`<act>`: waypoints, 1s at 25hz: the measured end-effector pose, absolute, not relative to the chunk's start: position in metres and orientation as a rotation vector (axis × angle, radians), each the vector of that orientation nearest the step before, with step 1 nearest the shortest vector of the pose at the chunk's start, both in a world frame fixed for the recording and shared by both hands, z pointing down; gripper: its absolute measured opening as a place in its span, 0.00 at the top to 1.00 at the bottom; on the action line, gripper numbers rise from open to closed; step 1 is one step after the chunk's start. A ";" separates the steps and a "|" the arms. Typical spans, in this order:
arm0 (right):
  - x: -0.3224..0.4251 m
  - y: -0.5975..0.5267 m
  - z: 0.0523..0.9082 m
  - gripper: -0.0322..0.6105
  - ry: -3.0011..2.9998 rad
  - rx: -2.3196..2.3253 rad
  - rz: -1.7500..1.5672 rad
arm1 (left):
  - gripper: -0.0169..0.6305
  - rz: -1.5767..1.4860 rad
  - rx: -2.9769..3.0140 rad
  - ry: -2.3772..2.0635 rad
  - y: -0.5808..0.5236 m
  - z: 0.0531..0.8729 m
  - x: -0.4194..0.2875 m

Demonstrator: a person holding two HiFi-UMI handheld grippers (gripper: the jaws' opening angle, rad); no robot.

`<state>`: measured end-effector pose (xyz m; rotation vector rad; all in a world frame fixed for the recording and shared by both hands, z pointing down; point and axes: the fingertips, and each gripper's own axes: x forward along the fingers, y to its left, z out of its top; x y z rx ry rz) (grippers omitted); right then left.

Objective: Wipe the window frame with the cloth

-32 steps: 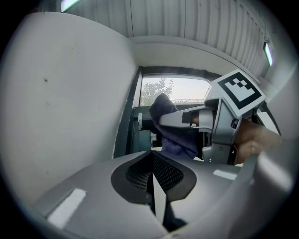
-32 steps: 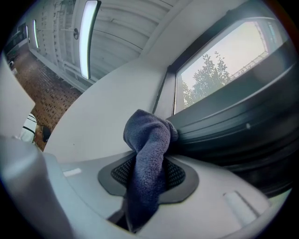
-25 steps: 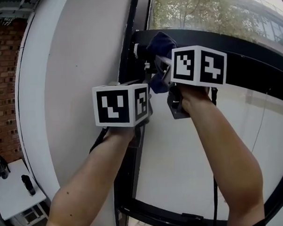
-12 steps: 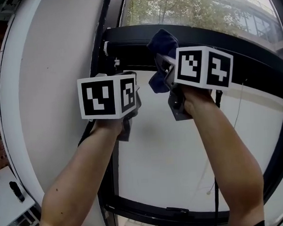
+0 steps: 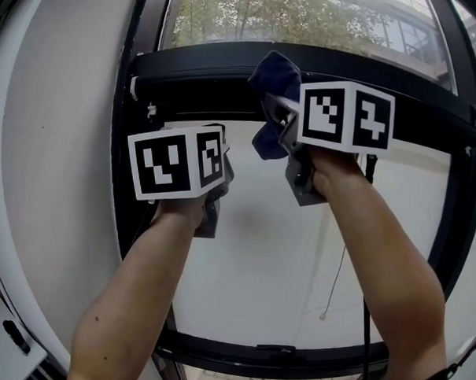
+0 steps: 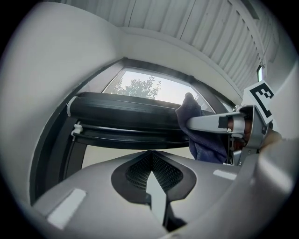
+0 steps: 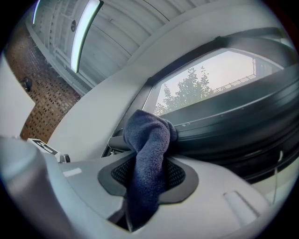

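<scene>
The right gripper is clamped on the dark blue cloth, holding it against the upper bar of the black window frame. At its nine o'clock, the left gripper has its jaws together, empty.

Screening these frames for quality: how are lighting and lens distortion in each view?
Head view: the window frame bows from lens distortion, with daylight behind it. Left gripper view: black vignette corners. Right gripper view: the cloth is sharp, the sky washed out.

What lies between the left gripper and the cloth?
Nothing; the stretch is bare. The left gripper view shows the left gripper and the cloth apart, only the window frame behind.
</scene>
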<state>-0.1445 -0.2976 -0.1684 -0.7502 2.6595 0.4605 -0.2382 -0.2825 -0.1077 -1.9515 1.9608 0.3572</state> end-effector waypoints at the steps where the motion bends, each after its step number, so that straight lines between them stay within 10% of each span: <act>1: -0.138 -0.299 -0.167 0.75 2.658 -0.764 0.465 | 0.98 0.356 -1.959 1.951 -0.285 -0.108 -0.232; 25: 0.001 -0.327 -0.176 0.75 2.498 -1.097 0.486 | 0.98 0.340 -2.129 1.604 -0.296 -0.148 -0.084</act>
